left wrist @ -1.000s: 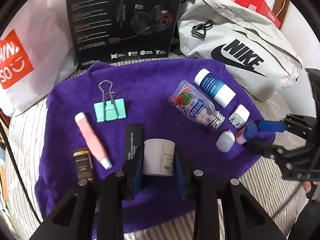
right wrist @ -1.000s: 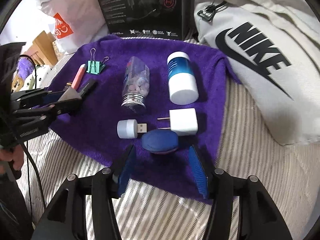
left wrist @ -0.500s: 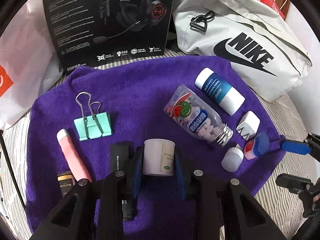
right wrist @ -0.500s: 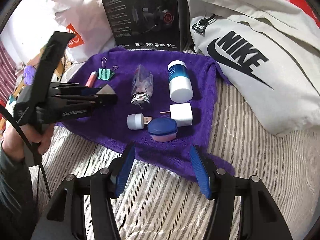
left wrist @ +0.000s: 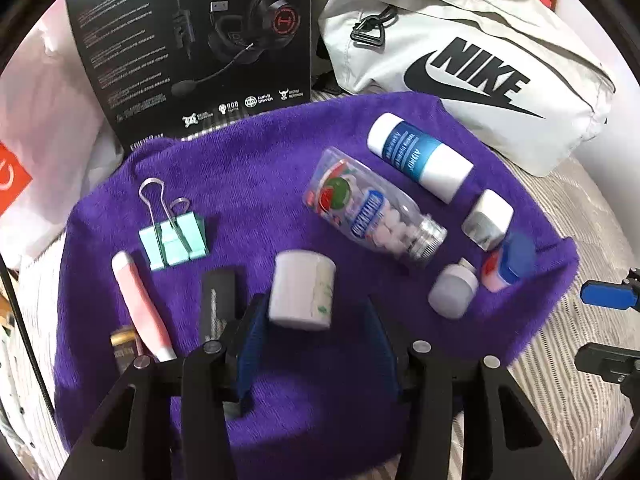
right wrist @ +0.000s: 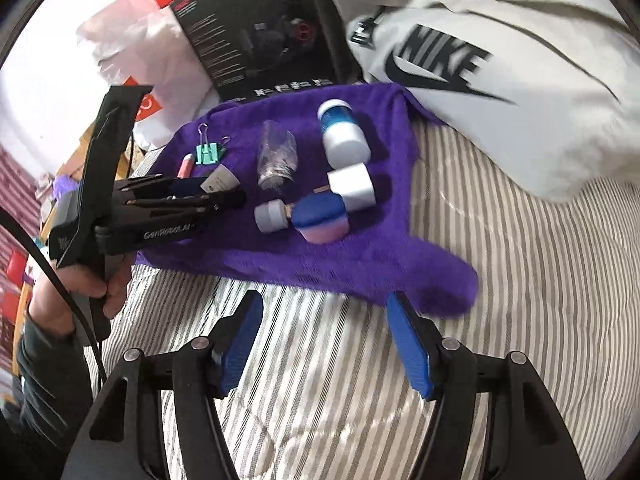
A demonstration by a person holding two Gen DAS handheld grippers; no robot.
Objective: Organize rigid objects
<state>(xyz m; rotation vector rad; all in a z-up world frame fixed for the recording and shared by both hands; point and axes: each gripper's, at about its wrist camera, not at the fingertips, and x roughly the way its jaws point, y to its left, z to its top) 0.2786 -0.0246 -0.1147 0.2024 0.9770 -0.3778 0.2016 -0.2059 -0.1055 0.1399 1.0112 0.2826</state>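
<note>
My left gripper (left wrist: 316, 344) has just spread open, leaving the white jar (left wrist: 302, 288) near the purple towel's (left wrist: 256, 168) front edge; my right gripper (right wrist: 326, 340) has backed away, open and empty.

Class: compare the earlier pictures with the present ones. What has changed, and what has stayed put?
The left gripper opened and let go of the white jar. The right gripper, still open, drew back off the purple towel. The other items on the towel stayed put.
</note>
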